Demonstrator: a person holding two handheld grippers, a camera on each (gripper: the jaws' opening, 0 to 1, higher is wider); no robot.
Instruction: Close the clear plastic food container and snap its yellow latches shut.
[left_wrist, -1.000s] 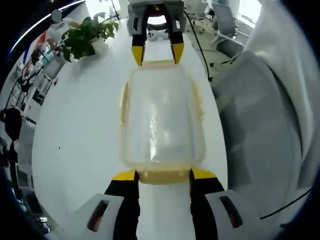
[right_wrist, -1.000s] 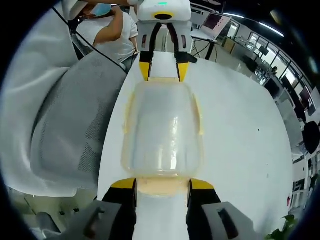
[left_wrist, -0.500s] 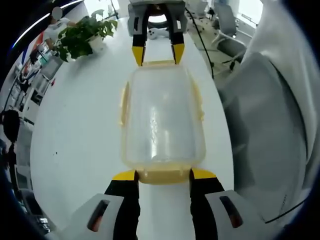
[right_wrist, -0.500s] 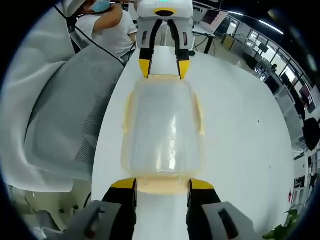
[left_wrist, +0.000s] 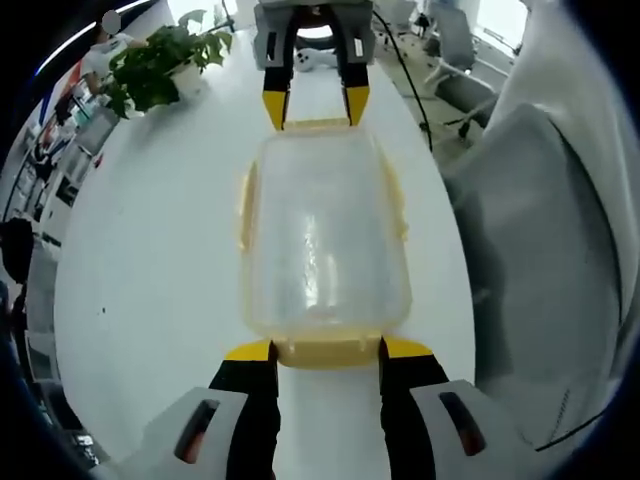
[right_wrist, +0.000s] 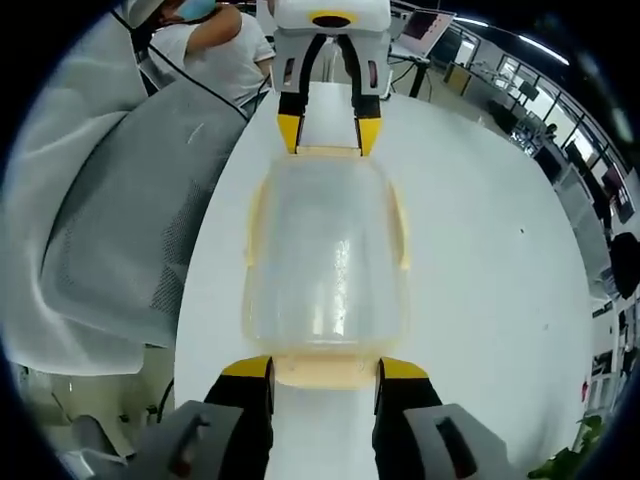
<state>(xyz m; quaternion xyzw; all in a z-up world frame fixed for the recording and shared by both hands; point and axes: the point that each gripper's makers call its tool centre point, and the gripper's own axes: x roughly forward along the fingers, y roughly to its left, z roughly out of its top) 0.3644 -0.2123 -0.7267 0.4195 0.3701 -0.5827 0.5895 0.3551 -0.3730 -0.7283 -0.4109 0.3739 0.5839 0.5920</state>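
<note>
The container (left_wrist: 325, 235) has not moved in the last second; the left gripper (left_wrist: 325, 352) and right gripper (right_wrist: 325, 372) stay open astride its end latches (left_wrist: 325, 350), seemingly pressing them.

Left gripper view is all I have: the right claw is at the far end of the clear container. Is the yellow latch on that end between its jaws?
Observer: Yes. In the right gripper view, the near yellow latch lies in the gap of the right claw, with its jaws wide apart on either side of it.
Operator: And what is behind my left claw?
Observer: A person in a white shirt is beyond the left claw, past the end of the white table.
Operator: Anything else back there?
Observer: A lit screen stands beyond the table's far end, to the right of the left claw.
</note>
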